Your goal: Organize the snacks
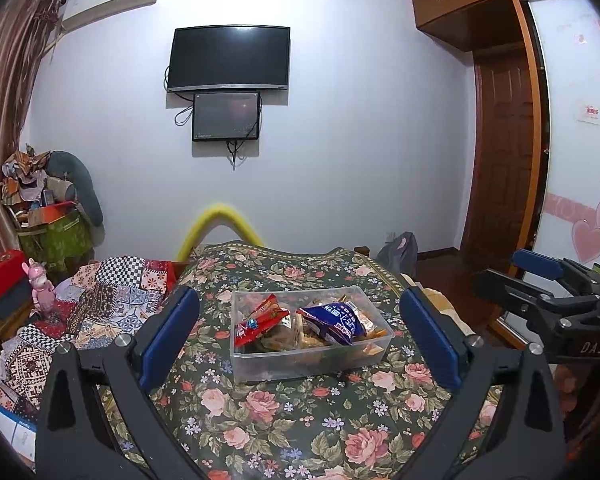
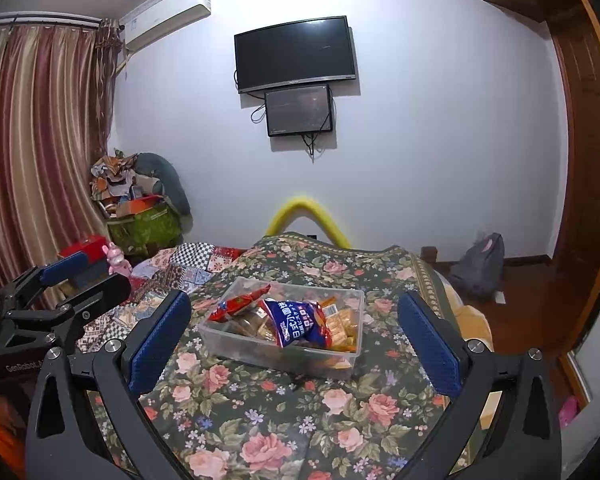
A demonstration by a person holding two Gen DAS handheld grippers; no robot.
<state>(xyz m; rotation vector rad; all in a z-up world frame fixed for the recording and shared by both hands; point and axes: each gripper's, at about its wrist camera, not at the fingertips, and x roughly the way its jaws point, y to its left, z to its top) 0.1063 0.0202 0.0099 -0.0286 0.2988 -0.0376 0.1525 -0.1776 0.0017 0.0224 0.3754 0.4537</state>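
Observation:
A clear plastic box (image 1: 260,364) (image 2: 236,344) stands on the floral cloth in front of both grippers. It holds several snack packets: a blue bag (image 1: 334,322) (image 2: 298,322), a red bag (image 1: 260,320) (image 2: 238,304) and small orange packs (image 2: 340,326). My left gripper (image 1: 300,332) is open and empty, its blue pads either side of the box, held short of it. My right gripper (image 2: 296,336) is open and empty, likewise short of the box. Each gripper shows at the edge of the other's view, the right one in the left wrist view (image 1: 540,276) and the left one in the right wrist view (image 2: 72,276).
The floral cloth (image 1: 284,420) covers a raised surface with a patchwork blanket (image 1: 112,300) to the left. A pink toy (image 1: 40,284), red box (image 1: 0,276) and cluttered green bin (image 1: 56,236) lie further left. A grey backpack (image 2: 480,264) sits on the floor at right.

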